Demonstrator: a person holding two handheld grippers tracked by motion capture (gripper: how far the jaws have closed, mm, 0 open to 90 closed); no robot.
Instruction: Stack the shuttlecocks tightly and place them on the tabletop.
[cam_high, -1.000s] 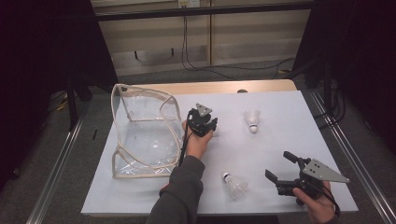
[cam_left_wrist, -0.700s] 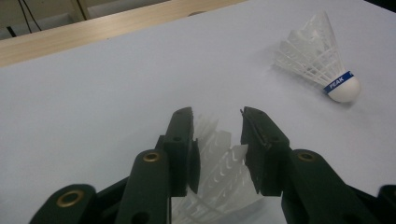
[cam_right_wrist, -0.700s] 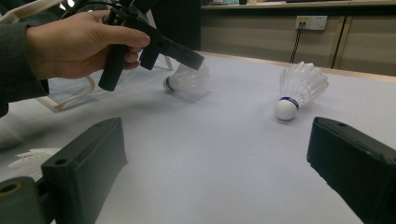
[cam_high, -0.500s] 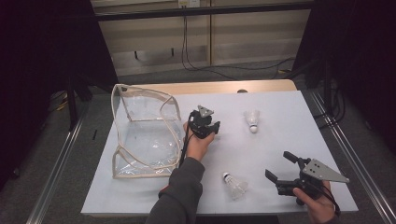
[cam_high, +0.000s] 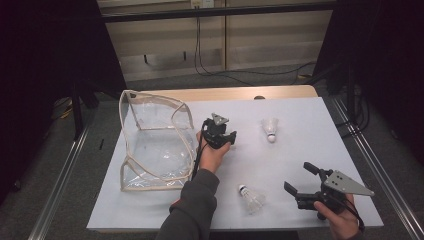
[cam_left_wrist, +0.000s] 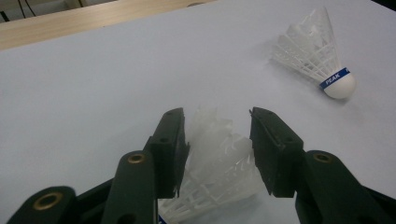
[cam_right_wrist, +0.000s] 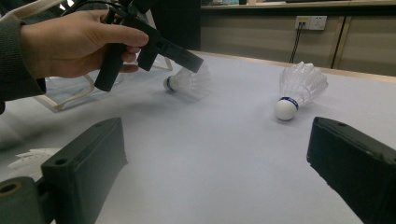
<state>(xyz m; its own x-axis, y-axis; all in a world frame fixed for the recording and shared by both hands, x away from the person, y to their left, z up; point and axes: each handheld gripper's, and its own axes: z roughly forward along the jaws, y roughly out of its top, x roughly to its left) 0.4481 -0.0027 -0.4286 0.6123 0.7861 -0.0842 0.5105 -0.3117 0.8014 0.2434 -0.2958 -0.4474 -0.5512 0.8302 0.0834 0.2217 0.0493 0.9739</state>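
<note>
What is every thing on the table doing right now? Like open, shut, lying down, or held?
Left gripper: jaws just opening, shuttlecock between them, pads not pressing.
Right gripper: open, nothing in it.
Shuttlecock at the left gripper: lying on its side.
Far shuttlecock: lying on its side, untouched.
Near shuttlecock: lying on its side, untouched.
Clear bag: open, slumped on the table.

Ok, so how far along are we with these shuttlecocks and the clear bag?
Nothing looks finished: the clear bag seems empty, with all three shuttlecocks outside it. In hand: the left gripper has just been opening its jaws, one shuttlecock lying between them, not pinched. Left, if bagging is the aim: that one, the far shuttlecock and the near shuttlecock by the open, empty right gripper.
</note>
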